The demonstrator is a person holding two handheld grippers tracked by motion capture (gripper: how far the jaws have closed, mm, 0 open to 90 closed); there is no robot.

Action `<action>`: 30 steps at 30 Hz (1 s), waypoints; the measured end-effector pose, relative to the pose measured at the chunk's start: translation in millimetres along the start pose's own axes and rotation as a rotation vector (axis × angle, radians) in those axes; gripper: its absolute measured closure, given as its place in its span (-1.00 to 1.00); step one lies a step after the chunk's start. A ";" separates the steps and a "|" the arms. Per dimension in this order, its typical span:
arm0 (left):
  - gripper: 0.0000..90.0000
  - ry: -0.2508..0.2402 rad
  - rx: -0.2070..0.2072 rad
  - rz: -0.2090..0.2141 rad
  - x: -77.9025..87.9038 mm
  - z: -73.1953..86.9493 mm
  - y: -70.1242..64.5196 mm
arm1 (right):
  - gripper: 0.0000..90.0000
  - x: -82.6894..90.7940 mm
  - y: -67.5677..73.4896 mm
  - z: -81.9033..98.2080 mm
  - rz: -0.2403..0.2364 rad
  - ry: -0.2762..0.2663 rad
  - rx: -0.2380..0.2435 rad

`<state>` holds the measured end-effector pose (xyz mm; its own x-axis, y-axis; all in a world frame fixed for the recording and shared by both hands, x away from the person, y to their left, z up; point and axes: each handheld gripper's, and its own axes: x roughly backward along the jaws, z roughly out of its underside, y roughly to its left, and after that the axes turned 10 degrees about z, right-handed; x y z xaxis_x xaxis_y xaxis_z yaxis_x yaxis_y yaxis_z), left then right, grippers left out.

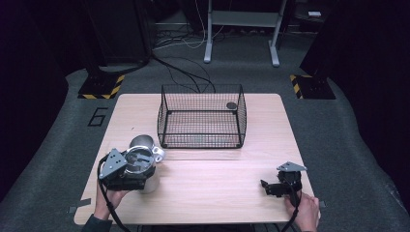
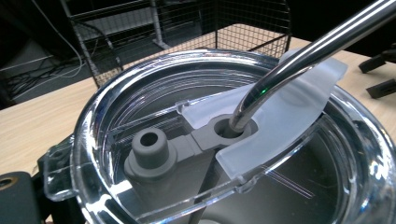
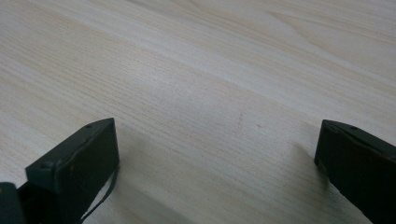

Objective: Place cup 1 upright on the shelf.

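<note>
Near table's left front, left gripper (image 1: 126, 170) clamps tumbler lid (image 2: 224, 140); lift straight, mind steel straw (image 2: 299, 60). Right gripper (image 3: 217, 163) rests spread, empty.

dark room, grey carpet floor (image 1: 58, 121), pale wooden worktop (image 1: 217, 188), grey metal stand (image 1: 241, 29) far, cables (image 1: 183, 67) on floor, hazard-striped bases (image 1: 101, 87)

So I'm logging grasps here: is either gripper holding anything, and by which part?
The left gripper is at the tumbler, seemingly around its lidded top; the exact contact is hidden. The right gripper is open over bare table, holding nothing.
</note>
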<state>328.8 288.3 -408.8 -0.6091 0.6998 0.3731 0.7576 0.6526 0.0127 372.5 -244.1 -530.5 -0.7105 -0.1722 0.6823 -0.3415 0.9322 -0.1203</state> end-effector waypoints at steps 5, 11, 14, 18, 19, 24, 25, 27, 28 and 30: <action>-0.91 -0.006 -0.005 0.018 -4.8 -5.3 -2.2 | -1.00 0.0 -0.1 0.0 0.000 0.000 0.001; -0.91 -0.004 -0.016 0.047 -12.5 -11.3 -5.0 | -1.00 0.5 -0.6 0.5 -0.005 0.001 0.003; -0.91 0.000 -0.022 0.056 -16.2 -14.2 -5.9 | -1.00 0.8 -1.4 0.8 -0.007 -0.001 0.006; -0.91 0.001 -0.028 0.063 -21.0 -18.7 -6.4 | -1.00 1.3 -2.6 1.1 -0.009 0.003 0.014; -0.91 -0.001 -0.031 0.066 -22.0 -19.7 -6.3 | -1.00 1.7 -1.9 1.3 -0.008 0.009 0.006; -0.91 0.002 -0.039 0.086 -29.2 -25.4 -7.3 | -1.00 1.7 -2.0 1.3 -0.009 0.009 0.006; -0.91 0.004 -0.045 0.089 -31.0 -26.9 -7.3 | -1.00 1.8 -1.9 1.3 -0.007 0.009 0.005; -0.91 0.013 -0.053 0.098 -34.9 -29.7 -7.5 | -1.00 1.8 -2.0 1.3 -0.008 0.009 0.006; -0.91 0.010 -0.046 0.103 -37.4 -31.0 -8.6 | -1.00 1.9 -2.0 1.4 -0.008 0.010 0.004; -0.91 0.012 -0.060 0.111 -41.6 -34.1 -8.4 | -1.00 2.1 -2.2 1.6 -0.007 0.010 0.004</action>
<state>355.8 243.8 -392.8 -0.5185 0.7628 0.3864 0.8328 0.5530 0.0259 370.8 -247.1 -530.0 -0.7018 -0.1753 0.6905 -0.3490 0.9296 -0.1187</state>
